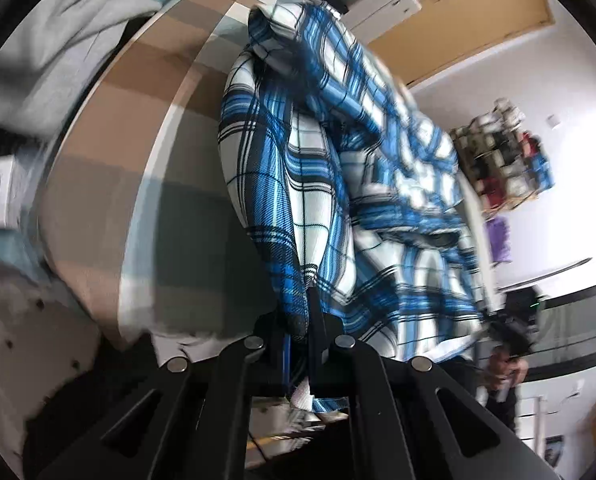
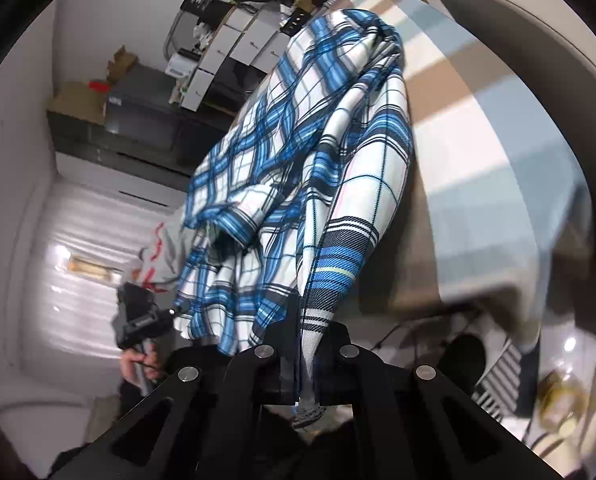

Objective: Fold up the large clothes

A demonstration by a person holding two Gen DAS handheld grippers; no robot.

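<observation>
A blue, white and black plaid shirt (image 1: 298, 160) hangs bunched above the bed. My left gripper (image 1: 304, 308) is shut on one edge of it, the cloth pinched between the black fingers. In the right wrist view the same shirt (image 2: 318, 140) drapes down from my right gripper (image 2: 302, 312), which is shut on another edge. Each view shows the other hand-held gripper past the cloth: the right gripper (image 1: 512, 326) at the lower right, the left gripper (image 2: 138, 320) at the lower left with a hand below it.
A bed cover with brown, white and teal stripes (image 1: 110, 160) (image 2: 478, 160) lies under the shirt. A grey blanket (image 1: 58, 40) sits at the far left. White drawers (image 1: 382, 0), a cluttered shelf (image 1: 506, 152) and a dark cabinet (image 2: 138, 120) line the walls.
</observation>
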